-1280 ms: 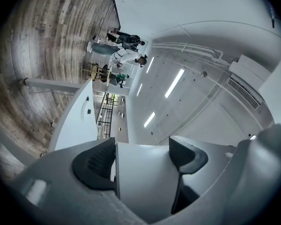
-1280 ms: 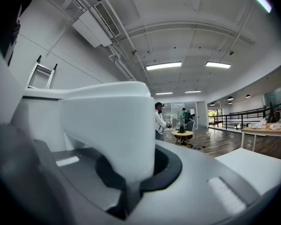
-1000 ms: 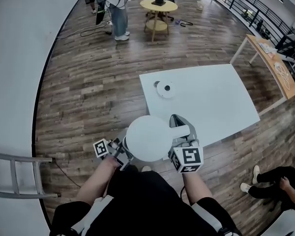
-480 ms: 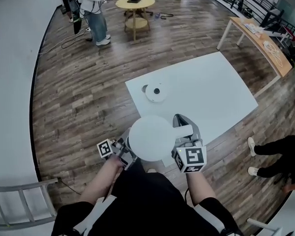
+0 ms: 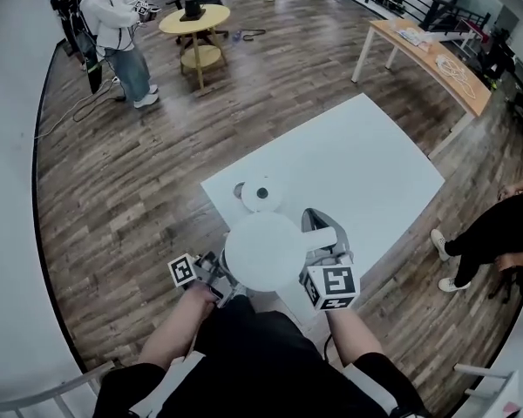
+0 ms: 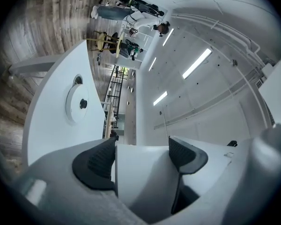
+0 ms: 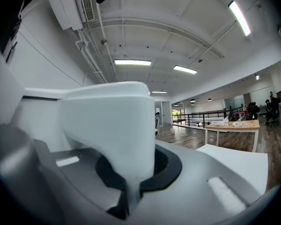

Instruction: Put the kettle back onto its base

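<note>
Clamping kettle [image 5: 263, 251] w/ L gripper [image 6: 141, 154] on body, R gripper [image 7: 131, 191] on handle [image 5: 321, 236]. Keep level, centre above base [image 5: 261, 193], lower straight.

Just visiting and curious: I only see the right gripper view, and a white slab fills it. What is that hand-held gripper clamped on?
Observer: The head view shows it: the handle of a white kettle, pinched by the right hand-held gripper.
Visitor: Does the other one help?
Observer: Yes. In the left gripper view, the left hand-held gripper has its pads against a white part of the kettle.
Visitor: Where does it go?
Observer: A round white base sits near the closest corner of the white table; the kettle is held short of it, not on it.
</note>
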Demonstrator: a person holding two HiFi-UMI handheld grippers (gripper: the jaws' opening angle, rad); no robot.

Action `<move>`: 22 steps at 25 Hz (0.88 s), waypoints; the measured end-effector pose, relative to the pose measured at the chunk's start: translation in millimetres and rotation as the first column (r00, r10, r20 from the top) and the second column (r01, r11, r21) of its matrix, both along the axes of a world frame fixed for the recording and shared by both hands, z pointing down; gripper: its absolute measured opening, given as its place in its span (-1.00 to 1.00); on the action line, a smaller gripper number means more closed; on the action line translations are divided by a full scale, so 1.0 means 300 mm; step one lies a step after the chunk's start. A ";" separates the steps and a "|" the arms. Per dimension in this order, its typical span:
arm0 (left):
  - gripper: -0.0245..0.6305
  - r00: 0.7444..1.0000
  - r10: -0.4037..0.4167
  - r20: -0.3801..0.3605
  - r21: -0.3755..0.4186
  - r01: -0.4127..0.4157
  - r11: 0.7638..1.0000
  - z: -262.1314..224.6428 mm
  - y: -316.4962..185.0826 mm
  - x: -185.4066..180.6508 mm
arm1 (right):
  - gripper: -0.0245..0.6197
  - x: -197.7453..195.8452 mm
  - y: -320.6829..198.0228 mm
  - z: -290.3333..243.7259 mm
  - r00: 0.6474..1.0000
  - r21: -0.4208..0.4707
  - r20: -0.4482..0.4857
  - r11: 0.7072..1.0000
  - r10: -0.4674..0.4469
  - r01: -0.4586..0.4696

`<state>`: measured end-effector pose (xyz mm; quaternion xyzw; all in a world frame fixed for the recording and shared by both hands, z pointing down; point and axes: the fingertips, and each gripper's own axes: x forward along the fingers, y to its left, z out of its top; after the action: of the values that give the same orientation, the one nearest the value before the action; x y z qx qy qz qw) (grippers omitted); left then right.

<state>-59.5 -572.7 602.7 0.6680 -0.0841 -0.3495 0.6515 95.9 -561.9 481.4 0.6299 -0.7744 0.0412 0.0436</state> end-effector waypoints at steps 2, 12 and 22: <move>0.17 1.000 0.012 -0.003 0.006 -0.012 1.000 -0.002 -0.072 -0.011 | -0.90 -0.017 -0.060 0.000 1.000 0.006 -0.009 1.000 0.009 -0.009; 0.17 0.993 0.121 0.015 0.003 -0.121 0.993 0.040 -0.321 0.010 | -0.89 0.002 -0.238 0.026 0.985 0.001 -0.004 0.985 0.173 -0.173; 0.15 0.978 0.169 0.122 -0.002 -0.170 0.986 0.113 -0.473 0.036 | -0.90 0.020 -0.311 0.091 0.956 -0.016 -0.026 0.956 0.293 -0.293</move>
<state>-48.8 -714.7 636.7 0.6954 -0.0652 -0.2518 0.6699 101.9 -655.3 508.6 0.7375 -0.6716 0.0475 0.0521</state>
